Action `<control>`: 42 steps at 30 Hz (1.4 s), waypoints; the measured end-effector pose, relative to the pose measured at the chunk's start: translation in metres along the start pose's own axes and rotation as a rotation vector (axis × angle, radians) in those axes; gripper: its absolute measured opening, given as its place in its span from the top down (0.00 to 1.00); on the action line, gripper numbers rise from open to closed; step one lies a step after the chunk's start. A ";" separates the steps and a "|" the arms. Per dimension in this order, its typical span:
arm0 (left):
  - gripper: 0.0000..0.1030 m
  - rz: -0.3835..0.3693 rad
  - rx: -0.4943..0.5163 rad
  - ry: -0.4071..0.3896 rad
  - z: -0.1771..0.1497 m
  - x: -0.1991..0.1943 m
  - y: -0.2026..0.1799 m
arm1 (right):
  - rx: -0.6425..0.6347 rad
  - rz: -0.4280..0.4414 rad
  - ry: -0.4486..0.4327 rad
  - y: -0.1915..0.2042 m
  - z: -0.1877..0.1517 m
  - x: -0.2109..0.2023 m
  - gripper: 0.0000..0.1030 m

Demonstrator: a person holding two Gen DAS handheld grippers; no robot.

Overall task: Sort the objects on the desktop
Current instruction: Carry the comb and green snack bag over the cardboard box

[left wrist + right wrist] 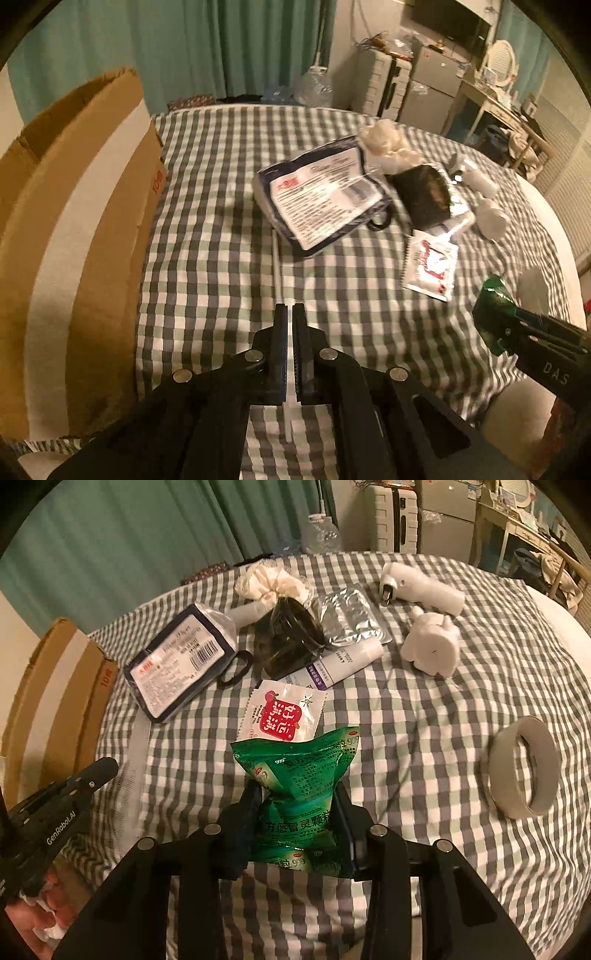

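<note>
right gripper (295, 805) jaws clamp green sachet (299, 775), held btw pads, above checked cloth (424, 720). left gripper (290, 314) jaws pinch thin white strip (277, 266), box (74, 221) beside.

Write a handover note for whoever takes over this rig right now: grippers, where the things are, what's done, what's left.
Left gripper: shut on a thin white strip.
Right gripper: shut on the green sachet pack, lifted off the bed.
Cardboard box stands at the left edge of the checked cover; its contents are hidden.
Still lying loose: navy packet, red-and-white sachet, dark pouch, foil blister, white tube, white charger, white figurine, tape roll.
Left: place both held items, then sort the rest.
</note>
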State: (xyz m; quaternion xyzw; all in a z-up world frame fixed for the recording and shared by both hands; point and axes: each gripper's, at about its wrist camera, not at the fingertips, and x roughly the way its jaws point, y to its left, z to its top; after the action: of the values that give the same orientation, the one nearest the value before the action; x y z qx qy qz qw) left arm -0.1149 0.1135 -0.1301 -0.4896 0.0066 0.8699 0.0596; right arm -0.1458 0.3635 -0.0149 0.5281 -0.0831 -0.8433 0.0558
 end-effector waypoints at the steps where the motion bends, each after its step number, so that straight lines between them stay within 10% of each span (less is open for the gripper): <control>1: 0.98 -0.008 0.002 -0.001 -0.001 -0.002 -0.001 | 0.000 -0.001 -0.009 0.001 -0.001 -0.004 0.63; 6: 0.94 -0.028 -0.004 0.029 0.000 0.004 -0.010 | -0.004 0.001 -0.029 0.010 -0.001 -0.011 0.63; 11: 0.45 0.031 0.008 0.046 -0.011 0.022 -0.011 | -0.013 0.017 -0.029 0.012 -0.006 -0.012 0.63; 19: 0.47 0.026 -0.102 0.139 -0.015 0.061 0.011 | 0.019 0.071 0.008 0.003 -0.003 0.002 0.63; 22: 0.82 0.033 -0.069 0.132 -0.013 0.063 0.008 | 0.024 0.083 0.021 0.001 -0.001 0.008 0.63; 25: 0.94 0.028 -0.034 0.132 -0.010 0.061 0.002 | 0.025 0.087 0.027 -0.001 0.000 0.011 0.63; 42: 0.97 -0.068 -0.041 -0.068 0.012 -0.020 0.018 | -0.010 0.049 -0.055 0.021 -0.002 -0.034 0.63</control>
State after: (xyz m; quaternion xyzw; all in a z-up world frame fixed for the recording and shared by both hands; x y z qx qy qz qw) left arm -0.1167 0.0944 -0.1073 -0.4607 -0.0297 0.8835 0.0793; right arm -0.1295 0.3488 0.0184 0.5024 -0.0931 -0.8562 0.0766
